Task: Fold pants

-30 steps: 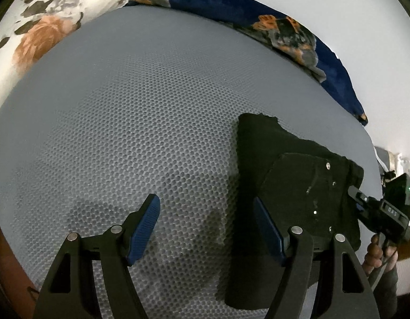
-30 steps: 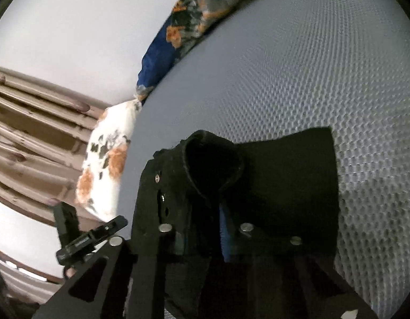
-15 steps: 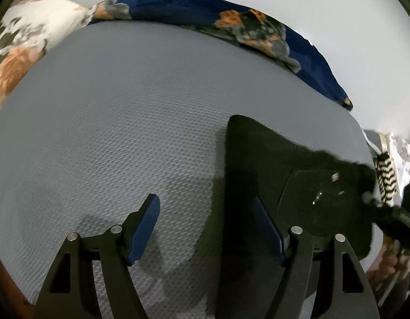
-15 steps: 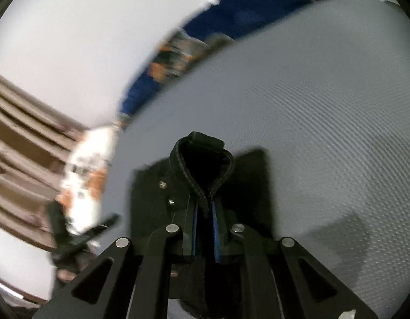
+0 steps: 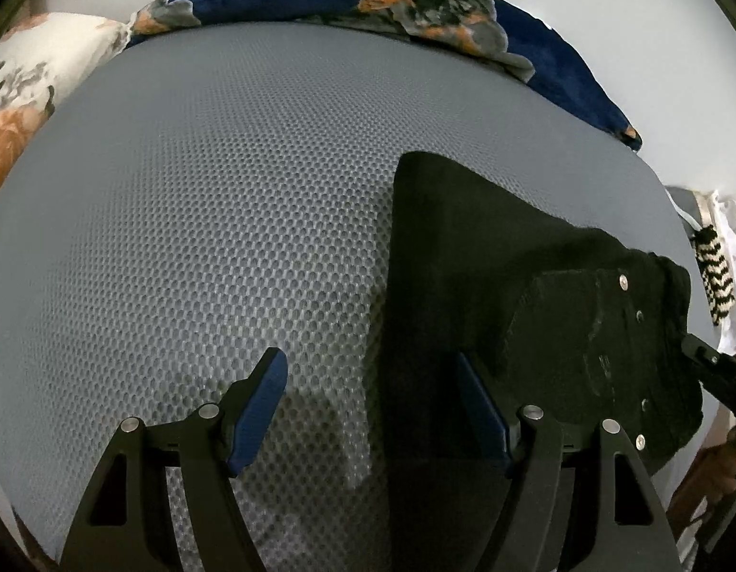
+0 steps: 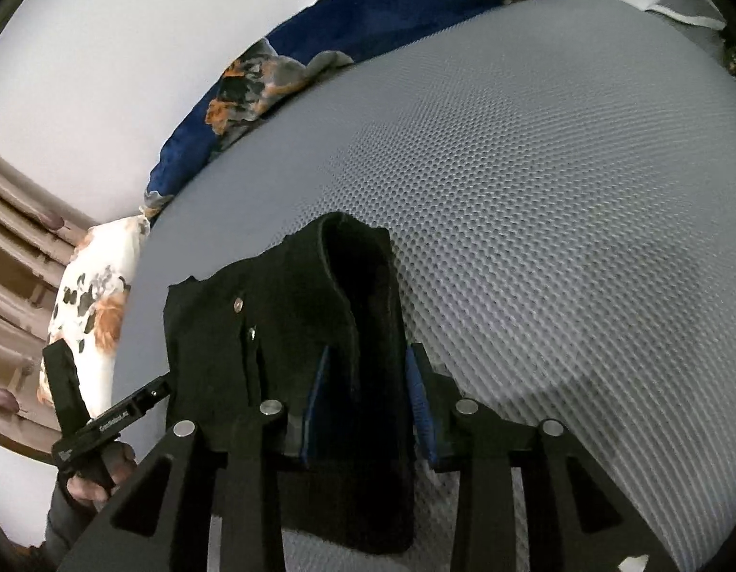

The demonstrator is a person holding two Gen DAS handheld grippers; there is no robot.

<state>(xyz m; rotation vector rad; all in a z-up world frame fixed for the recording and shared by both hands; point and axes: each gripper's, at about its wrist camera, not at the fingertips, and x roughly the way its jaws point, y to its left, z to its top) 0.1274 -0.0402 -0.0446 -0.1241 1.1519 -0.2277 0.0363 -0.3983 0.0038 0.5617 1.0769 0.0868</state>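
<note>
The black pants (image 5: pixel 501 295) lie folded at the lower right on the grey mesh bed (image 5: pixel 225 238). The left gripper (image 5: pixel 373 410) is spread wide and empty. The right gripper (image 6: pixel 368 400) is spread around a fold without pinching it. Best to let go gently and pat the fold flat. There are no boxes or baskets.
</note>
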